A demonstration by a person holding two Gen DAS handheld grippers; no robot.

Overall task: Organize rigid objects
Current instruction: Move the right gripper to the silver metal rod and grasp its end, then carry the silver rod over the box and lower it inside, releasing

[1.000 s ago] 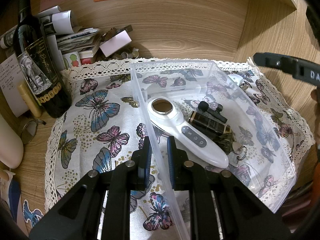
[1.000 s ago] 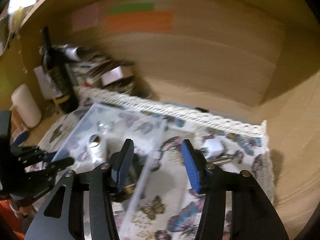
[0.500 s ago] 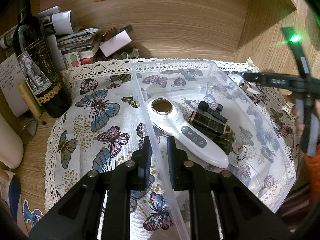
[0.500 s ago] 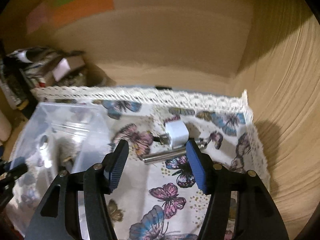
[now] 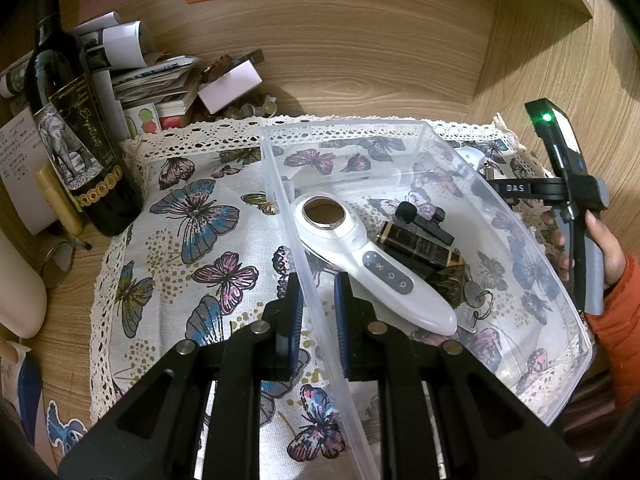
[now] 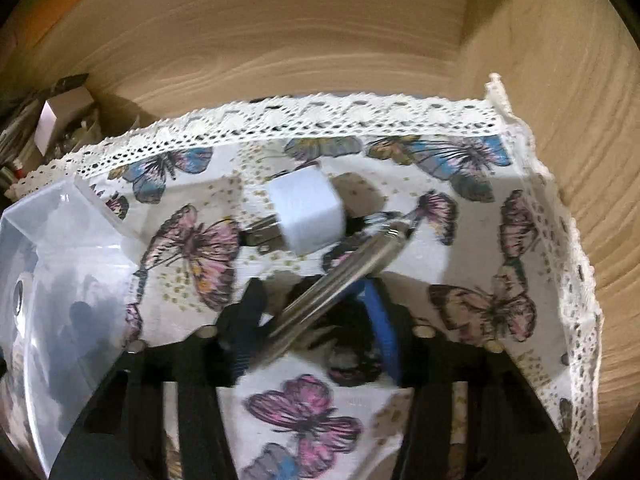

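Inside the clear bin (image 5: 420,132) we are already keeping the white handheld device (image 5: 360,264), a small black mic and a dark tube, while our left gripper (image 5: 318,304) is clamping the bin's wall. Beside it on the butterfly cloth (image 6: 480,240), our right gripper (image 6: 316,320) is straddling the metal pen (image 6: 340,280) with jaws spread; the pen and the white charger (image 6: 304,210) are waiting, so we are judging 2 items left.

Wood-grain alcove walls (image 5: 400,60), butterfly cloth (image 5: 192,240) below

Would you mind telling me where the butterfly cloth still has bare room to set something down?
The widest free patch of the butterfly cloth lies between the wine bottle and the clear plastic bin. A narrower strip runs between the white charger cube and the right lace edge. The bin's middle is crowded around the white handheld device; its far end is bare.
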